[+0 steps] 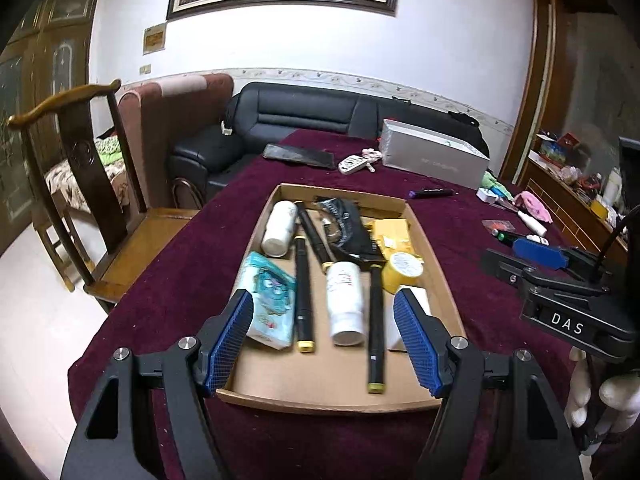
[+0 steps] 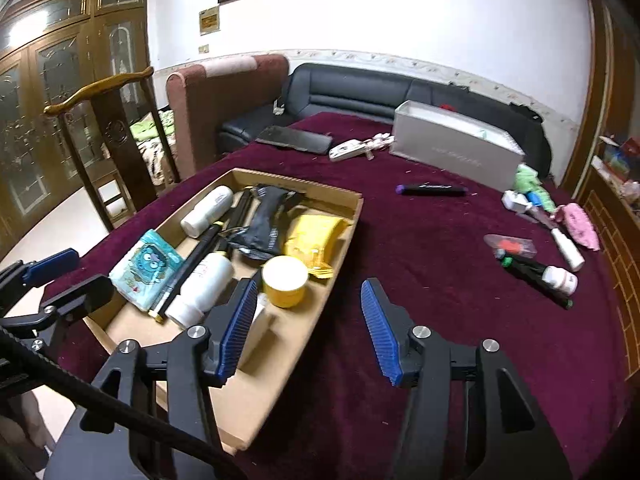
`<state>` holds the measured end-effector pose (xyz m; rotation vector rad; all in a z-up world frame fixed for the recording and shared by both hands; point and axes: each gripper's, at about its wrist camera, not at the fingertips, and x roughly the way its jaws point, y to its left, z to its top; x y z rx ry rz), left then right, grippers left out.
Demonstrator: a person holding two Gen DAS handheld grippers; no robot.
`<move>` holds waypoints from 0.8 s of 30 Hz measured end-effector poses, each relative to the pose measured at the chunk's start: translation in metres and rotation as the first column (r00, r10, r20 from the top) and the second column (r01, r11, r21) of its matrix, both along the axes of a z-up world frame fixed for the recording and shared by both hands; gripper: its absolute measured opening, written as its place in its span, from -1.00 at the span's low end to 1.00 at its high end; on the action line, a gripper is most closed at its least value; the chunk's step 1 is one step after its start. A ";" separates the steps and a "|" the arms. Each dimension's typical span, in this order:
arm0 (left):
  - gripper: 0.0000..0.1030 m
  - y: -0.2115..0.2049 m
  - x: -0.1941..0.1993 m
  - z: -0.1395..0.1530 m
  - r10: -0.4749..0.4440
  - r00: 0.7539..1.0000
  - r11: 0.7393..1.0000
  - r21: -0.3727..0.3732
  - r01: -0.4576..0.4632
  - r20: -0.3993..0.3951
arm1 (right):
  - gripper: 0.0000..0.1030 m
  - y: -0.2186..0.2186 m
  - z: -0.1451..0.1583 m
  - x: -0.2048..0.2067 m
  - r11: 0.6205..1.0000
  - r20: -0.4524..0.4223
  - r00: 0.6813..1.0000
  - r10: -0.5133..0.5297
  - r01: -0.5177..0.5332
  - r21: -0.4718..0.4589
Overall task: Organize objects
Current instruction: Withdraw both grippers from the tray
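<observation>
A shallow cardboard tray point(image 1: 340, 396) lies on the dark red tablecloth. In it are two white bottles point(image 1: 345, 300), several black pens with gold ends point(image 1: 304, 292), a tissue pack point(image 1: 268, 300), a yellow jar point(image 1: 402, 270), a yellow packet point(image 1: 394, 232) and a black pouch point(image 1: 348, 224). My left gripper point(image 1: 324, 340) hovers open above the tray's near end with nothing between its pads. My right gripper point(image 2: 310, 330) is open over the tray's point(image 2: 256, 400) right rim, near the yellow jar point(image 2: 285, 286), and holds nothing.
Loose items lie on the cloth to the right: a black pen point(image 2: 432, 189), a small white bottle point(image 2: 562, 278), a dark marker point(image 2: 528, 276), a pink item point(image 2: 580, 226). A silver box point(image 2: 456, 152), a remote point(image 2: 348, 150) and a black case point(image 2: 294, 140) sit at the far end. A wooden chair point(image 1: 100, 208) stands left.
</observation>
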<state>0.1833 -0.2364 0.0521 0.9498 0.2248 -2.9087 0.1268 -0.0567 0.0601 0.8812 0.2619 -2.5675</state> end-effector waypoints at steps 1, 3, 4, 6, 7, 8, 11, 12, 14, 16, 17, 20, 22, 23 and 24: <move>0.31 0.004 0.000 0.001 -0.004 1.000 1.000 -0.005 0.004 -0.001 | 0.14 0.004 0.001 0.001 1.000 -0.013 1.000 -0.011 0.011 0.003; 0.31 0.014 0.000 0.002 -0.017 1.000 1.000 -0.012 0.017 0.001 | 0.17 0.013 0.003 0.005 0.999 -0.039 0.999 -0.035 0.035 0.010; 0.31 0.019 0.000 0.002 -0.023 1.000 1.000 -0.018 0.023 0.005 | 0.18 0.018 0.004 0.006 0.999 -0.049 0.998 -0.046 0.047 0.012; 0.31 0.030 0.000 0.003 -0.035 0.999 0.999 -0.030 0.036 0.010 | 0.19 0.028 0.004 0.006 0.997 -0.063 0.996 -0.069 0.070 0.016; 0.31 0.036 0.000 0.003 -0.044 0.999 0.998 -0.038 0.045 0.014 | 0.20 0.032 0.005 0.006 0.997 -0.065 0.995 -0.076 0.077 0.015; 0.31 0.041 -0.001 0.003 -0.053 0.998 0.998 -0.046 0.053 0.017 | 0.20 0.036 0.005 0.006 0.996 -0.066 0.994 -0.082 0.084 0.013; 0.31 0.055 -0.001 0.004 -0.073 0.997 0.995 -0.065 0.075 0.025 | 0.20 0.049 0.004 0.003 0.994 -0.061 0.992 -0.107 0.108 0.000; 0.31 0.059 -0.002 0.004 -0.080 0.996 0.994 -0.070 0.082 0.027 | 0.20 0.054 0.003 0.002 0.993 -0.057 0.992 -0.116 0.116 -0.005; 0.31 0.067 -0.003 0.005 -0.093 0.995 0.992 -0.080 0.095 0.033 | 0.20 0.061 0.003 0.001 0.992 -0.054 0.991 -0.126 0.126 -0.012; 0.31 0.075 -0.004 0.005 -0.106 0.994 0.990 -0.090 0.109 0.040 | 0.20 0.069 0.002 0.000 0.990 -0.054 0.989 -0.138 0.137 -0.018; 0.31 0.080 -0.005 0.005 -0.112 0.993 0.989 -0.095 0.116 0.044 | 0.20 0.073 0.002 0.000 0.990 -0.055 0.988 -0.143 0.142 -0.021; 0.30 0.093 -0.008 0.004 -0.134 0.989 0.983 -0.116 0.140 0.060 | 0.20 0.083 0.002 -0.002 0.988 -0.055 0.986 -0.156 0.155 -0.026; 0.30 0.103 -0.011 0.004 -0.149 0.987 0.979 -0.128 0.156 0.069 | 0.20 0.088 0.001 -0.004 0.987 -0.053 0.985 -0.162 0.160 -0.028; 0.30 0.107 -0.012 0.003 -0.155 0.985 0.977 -0.133 0.164 0.073 | 0.20 0.090 0.000 -0.005 0.986 -0.052 0.985 -0.164 0.162 -0.030; 0.30 0.111 -0.013 0.003 -0.160 0.984 0.976 -0.137 0.169 0.076 | 0.20 0.093 0.000 -0.006 0.986 -0.051 0.985 -0.167 0.165 -0.031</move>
